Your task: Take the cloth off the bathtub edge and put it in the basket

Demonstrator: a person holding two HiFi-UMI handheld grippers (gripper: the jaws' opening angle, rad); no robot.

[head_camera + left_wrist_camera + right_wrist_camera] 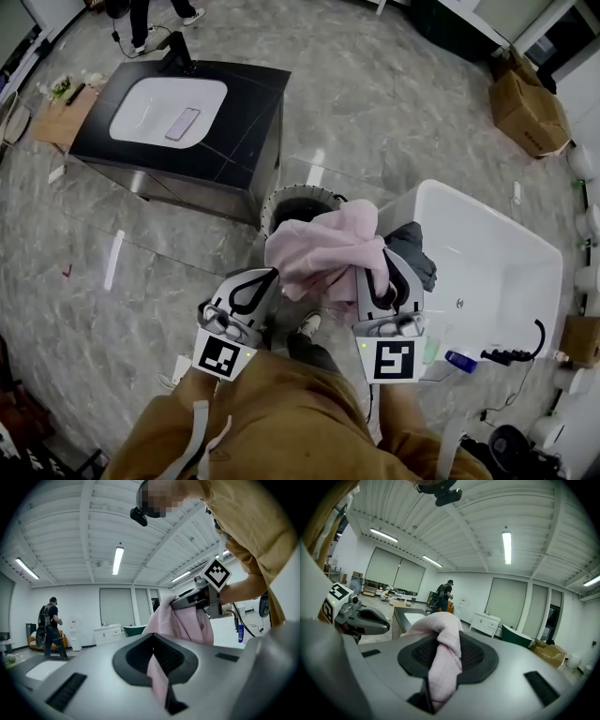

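Both grippers hold a pink cloth up between them, in front of my body. My left gripper is shut on a thin fold of the cloth. A thicker bunch of the same cloth is pinched in my right gripper, which is shut on it. The dark round basket stands on the floor just beyond the cloth, partly hidden by it. To the right is the white bathtub, and a dark grey cloth lies over its near-left corner.
A black vanity with a white sink and a phone stands at the far left. Cardboard boxes sit at the far right. A blue bottle and a black hand shower are at the tub's near end. A person stands farther off.
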